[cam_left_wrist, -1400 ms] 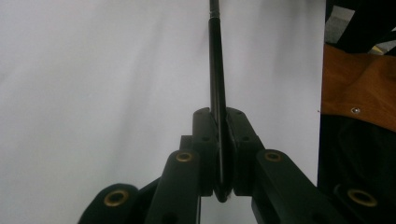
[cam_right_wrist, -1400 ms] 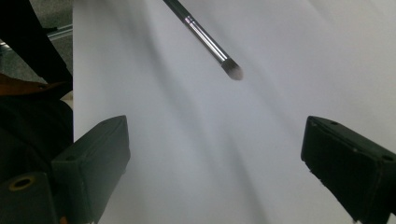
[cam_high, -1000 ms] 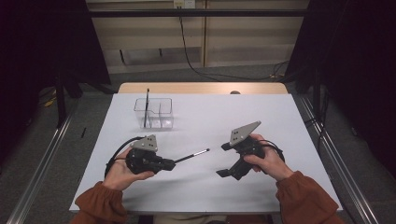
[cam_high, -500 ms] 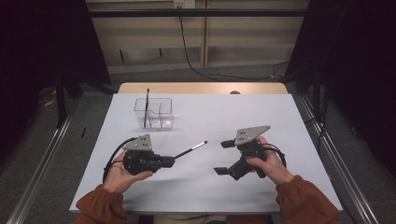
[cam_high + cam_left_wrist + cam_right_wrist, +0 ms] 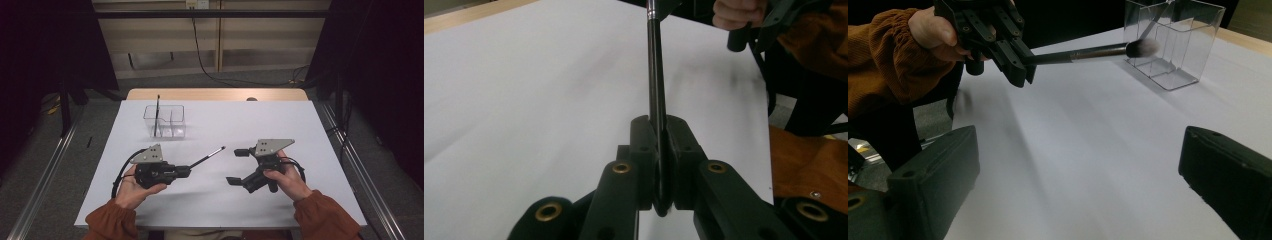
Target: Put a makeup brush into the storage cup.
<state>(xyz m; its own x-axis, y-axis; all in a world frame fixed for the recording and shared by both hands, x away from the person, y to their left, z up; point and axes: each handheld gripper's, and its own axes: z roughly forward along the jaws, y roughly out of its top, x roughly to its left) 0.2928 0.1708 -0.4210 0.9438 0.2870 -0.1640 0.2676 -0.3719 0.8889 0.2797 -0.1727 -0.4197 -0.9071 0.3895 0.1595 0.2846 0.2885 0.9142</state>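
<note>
The slim black-handled makeup brush (image 5: 206, 157) with a silver ferrule and soft pale bristles is clamped by its handle end in the left gripper (image 5: 186, 171), and its bristle end points up and to the right in the high view, held in the air above the white table (image 5: 215, 200). In the left gripper view the 2 black jaws stand nearly together, their pads pressed on either side of the brush (image 5: 655, 90) handle, which runs straight up the middle. The right gripper view shows the same brush (image 5: 1088, 51) sticking out level from the left gripper (image 5: 1020, 62), its bristle tip close in front of the clear plastic organiser box (image 5: 1175, 40); whether it touches the box I cannot tell.

The right gripper (image 5: 237, 166) is held just above the table opposite the brush tip, well apart from it, with its 2 jaws spread wide and nothing between them; in its own view they (image 5: 1083, 185) frame bare white tabletop.

The clear organiser box (image 5: 165, 121) stands toward the far left of the table, with 1 thin dark stick-like item (image 5: 157, 114) leaning upright in it.
</note>
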